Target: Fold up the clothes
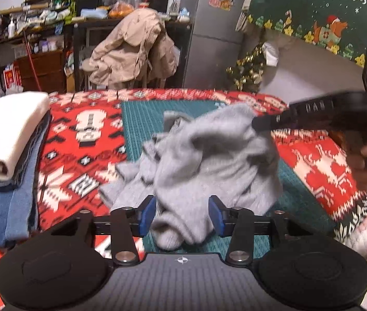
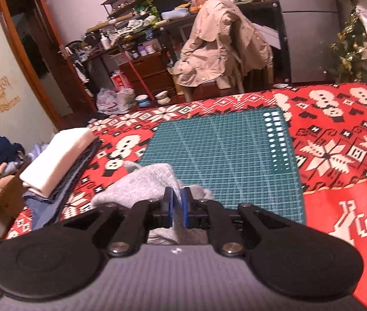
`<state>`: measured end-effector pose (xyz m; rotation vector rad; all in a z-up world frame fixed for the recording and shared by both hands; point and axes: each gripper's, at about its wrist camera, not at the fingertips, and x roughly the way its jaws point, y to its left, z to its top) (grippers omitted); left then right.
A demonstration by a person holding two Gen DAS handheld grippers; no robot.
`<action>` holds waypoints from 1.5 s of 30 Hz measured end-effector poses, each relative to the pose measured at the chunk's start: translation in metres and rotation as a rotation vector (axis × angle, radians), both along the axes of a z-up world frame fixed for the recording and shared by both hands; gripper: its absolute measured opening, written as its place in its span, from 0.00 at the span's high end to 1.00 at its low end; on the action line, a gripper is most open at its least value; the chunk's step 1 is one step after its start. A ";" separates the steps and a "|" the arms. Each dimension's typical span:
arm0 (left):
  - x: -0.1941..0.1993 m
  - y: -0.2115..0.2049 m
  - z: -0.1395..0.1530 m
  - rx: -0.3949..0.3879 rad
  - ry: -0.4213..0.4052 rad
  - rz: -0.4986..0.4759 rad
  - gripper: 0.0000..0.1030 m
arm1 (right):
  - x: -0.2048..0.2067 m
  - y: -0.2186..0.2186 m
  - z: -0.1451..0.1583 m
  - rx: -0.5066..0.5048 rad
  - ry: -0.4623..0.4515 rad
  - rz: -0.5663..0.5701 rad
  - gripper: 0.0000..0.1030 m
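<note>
Pinching grey garment (image 2: 142, 181) between clenched right gripper (image 2: 177, 208) pads | left gripper (image 1: 182, 215) released, blue pads either side of crumpled cloth, apparently not pressing | garment bunched on green mat (image 2: 225, 142) ahead of left tongs

Behind us: a chair (image 2: 235, 77) draped with a beige coat (image 1: 134, 49)
Left wall: we see cluttered shelves (image 2: 131, 18)
Right: a small Christmas tree (image 2: 352, 49)
</note>
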<state>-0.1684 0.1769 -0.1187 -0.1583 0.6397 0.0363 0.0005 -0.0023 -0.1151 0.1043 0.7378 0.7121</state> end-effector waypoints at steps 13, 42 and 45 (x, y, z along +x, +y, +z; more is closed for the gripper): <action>0.069 0.018 0.001 -0.039 0.019 0.020 0.86 | -0.039 -0.027 0.008 -0.004 -0.006 0.020 0.76; 0.039 0.110 0.066 0.047 -0.136 0.288 0.96 | -0.068 -0.001 -0.039 -0.019 0.139 0.076 0.63; 0.036 0.111 0.063 0.047 -0.123 0.288 0.96 | -0.060 0.006 -0.039 -0.009 0.139 0.067 0.63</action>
